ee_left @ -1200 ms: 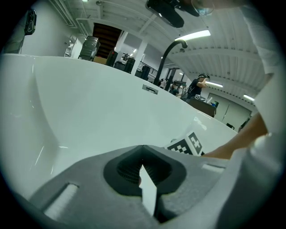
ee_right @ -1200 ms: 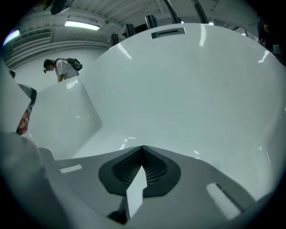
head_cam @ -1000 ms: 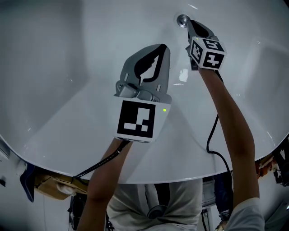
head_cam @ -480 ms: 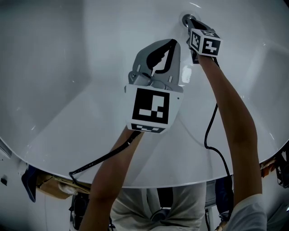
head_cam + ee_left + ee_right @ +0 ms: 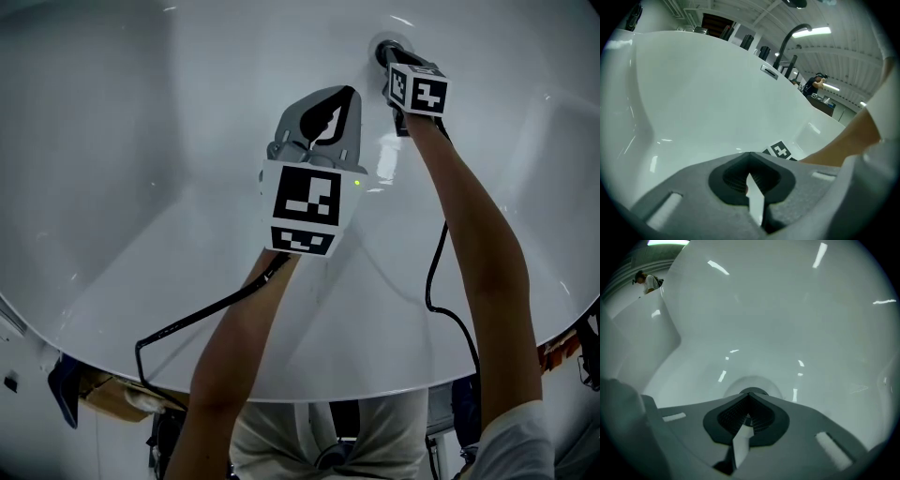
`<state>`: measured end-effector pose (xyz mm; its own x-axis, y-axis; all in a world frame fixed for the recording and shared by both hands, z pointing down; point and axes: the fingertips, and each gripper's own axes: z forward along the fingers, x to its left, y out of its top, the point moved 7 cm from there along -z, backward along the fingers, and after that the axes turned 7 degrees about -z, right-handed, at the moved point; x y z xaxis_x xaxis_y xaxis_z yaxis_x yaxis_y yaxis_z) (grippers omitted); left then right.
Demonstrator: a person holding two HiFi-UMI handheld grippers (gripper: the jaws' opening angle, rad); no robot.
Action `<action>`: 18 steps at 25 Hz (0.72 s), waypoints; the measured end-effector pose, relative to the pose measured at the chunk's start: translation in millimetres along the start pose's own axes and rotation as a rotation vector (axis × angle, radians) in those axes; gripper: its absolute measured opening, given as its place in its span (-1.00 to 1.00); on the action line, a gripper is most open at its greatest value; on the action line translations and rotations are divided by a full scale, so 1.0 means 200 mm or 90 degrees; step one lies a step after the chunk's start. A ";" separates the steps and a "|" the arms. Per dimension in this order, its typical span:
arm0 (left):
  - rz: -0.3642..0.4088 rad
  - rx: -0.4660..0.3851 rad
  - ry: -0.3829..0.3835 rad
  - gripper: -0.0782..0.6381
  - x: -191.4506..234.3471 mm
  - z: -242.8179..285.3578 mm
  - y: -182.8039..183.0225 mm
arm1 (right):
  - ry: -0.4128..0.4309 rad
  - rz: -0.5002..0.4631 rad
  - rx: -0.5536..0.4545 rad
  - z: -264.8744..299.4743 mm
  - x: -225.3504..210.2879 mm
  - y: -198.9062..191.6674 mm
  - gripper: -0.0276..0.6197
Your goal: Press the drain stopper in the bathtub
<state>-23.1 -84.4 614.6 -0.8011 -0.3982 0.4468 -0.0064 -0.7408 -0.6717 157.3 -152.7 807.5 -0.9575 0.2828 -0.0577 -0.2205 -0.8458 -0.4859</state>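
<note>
Since a second ago your right claw has pushed forward onto the drain stopper at the far end of the bathtub. Its tips are closed on nothing and sit right at the stopper's dark rim. Your left claw has moved forward too and hangs over the white bathtub wall, its jaws pressed together and empty.

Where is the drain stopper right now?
In the head view the drain stopper sits upper right of centre on the bathtub floor, just beyond the right gripper's closed tips.
</note>
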 end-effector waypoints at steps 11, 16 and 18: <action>0.018 0.010 -0.006 -0.78 0.05 0.10 -0.07 | -0.002 0.001 0.073 0.08 -0.01 -0.02 -0.91; 0.025 0.006 -0.002 -0.78 0.03 0.11 -0.02 | -0.016 -0.015 0.107 0.09 -0.01 0.01 -0.91; 0.035 0.008 -0.003 -0.78 0.01 0.08 -0.01 | -0.018 0.005 0.093 0.07 0.00 0.00 -0.91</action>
<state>-15.0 -93.0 626.8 -0.7973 -0.4414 0.4116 0.0460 -0.7245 -0.6878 154.8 -160.1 820.0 -0.9634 0.2655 -0.0356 -0.2363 -0.9050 -0.3539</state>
